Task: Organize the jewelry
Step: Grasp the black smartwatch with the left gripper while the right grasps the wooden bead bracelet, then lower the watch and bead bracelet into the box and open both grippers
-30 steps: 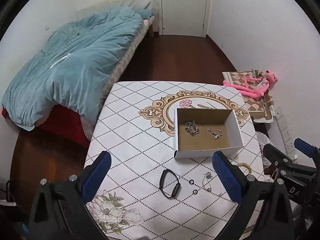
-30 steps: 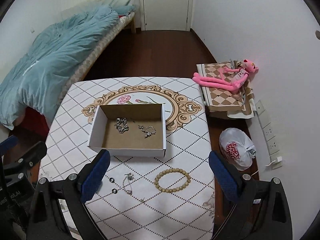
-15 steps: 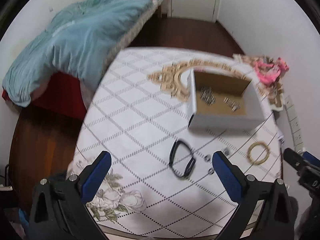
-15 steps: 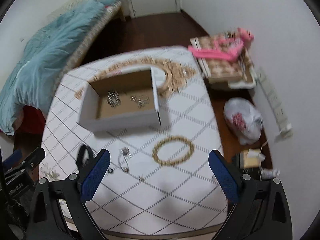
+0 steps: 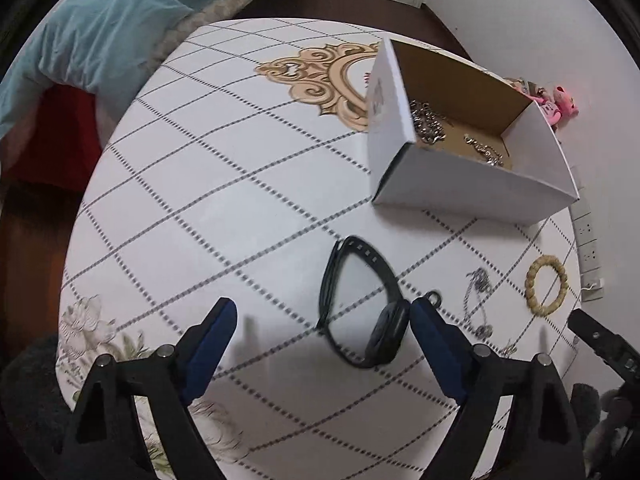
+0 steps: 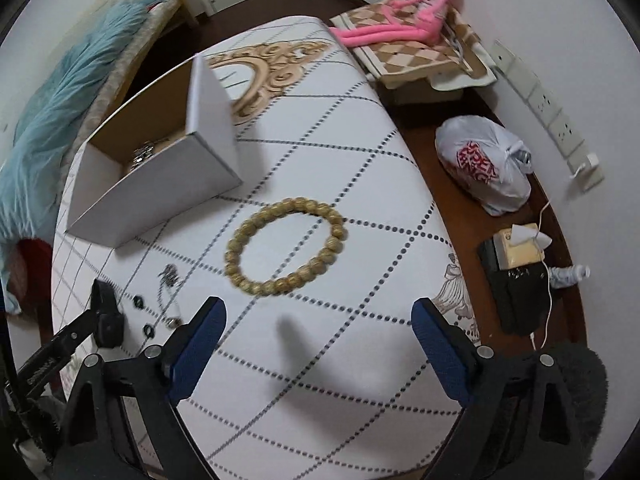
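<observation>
gaping left hand-held gripper (image 5: 318, 320), black band (image 5: 360, 300) beside fingertip

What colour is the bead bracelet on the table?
The bead bracelet is a light golden tan, like pale wood. The right wrist view shows it best.

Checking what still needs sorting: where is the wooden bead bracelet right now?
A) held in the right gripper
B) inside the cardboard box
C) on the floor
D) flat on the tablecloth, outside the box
D: the wooden bead bracelet lies flat on the tablecloth, beside the cardboard box, ahead of the open, empty right gripper.
</observation>
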Action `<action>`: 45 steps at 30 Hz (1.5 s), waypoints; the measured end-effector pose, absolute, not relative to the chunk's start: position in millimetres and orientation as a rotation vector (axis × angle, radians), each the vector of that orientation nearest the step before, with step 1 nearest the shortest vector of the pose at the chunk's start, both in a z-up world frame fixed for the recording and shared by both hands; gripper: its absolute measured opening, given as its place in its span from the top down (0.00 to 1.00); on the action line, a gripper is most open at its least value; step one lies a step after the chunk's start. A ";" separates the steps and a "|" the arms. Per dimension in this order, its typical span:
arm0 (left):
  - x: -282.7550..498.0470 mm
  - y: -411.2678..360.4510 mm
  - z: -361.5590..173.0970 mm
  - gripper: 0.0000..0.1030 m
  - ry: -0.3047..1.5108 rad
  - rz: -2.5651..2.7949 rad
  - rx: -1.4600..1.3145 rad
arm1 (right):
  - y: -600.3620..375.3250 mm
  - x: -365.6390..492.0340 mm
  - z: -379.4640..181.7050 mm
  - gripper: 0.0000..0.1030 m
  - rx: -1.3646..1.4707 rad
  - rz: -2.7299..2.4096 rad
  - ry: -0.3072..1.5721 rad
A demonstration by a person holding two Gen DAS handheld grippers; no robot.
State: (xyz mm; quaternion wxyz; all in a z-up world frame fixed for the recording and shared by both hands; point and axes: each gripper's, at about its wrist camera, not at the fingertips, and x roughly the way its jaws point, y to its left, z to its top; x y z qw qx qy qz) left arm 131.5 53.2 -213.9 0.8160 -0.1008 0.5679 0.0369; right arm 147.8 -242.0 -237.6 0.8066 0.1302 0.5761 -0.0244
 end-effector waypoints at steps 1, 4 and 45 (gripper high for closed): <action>134.4 50.3 -214.9 0.24 1.215 0.070 -0.207 | -244.2 150.4 -239.6 0.13 0.286 -0.061 1.224; 139.9 47.2 -221.5 0.44 1.246 0.032 -0.235 | -248.8 159.7 -243.6 0.19 0.293 -0.082 1.215; 167.6 26.7 -96.3 0.63 1.027 -0.204 -0.257 | -198.9 192.5 -104.6 0.91 0.253 0.292 0.990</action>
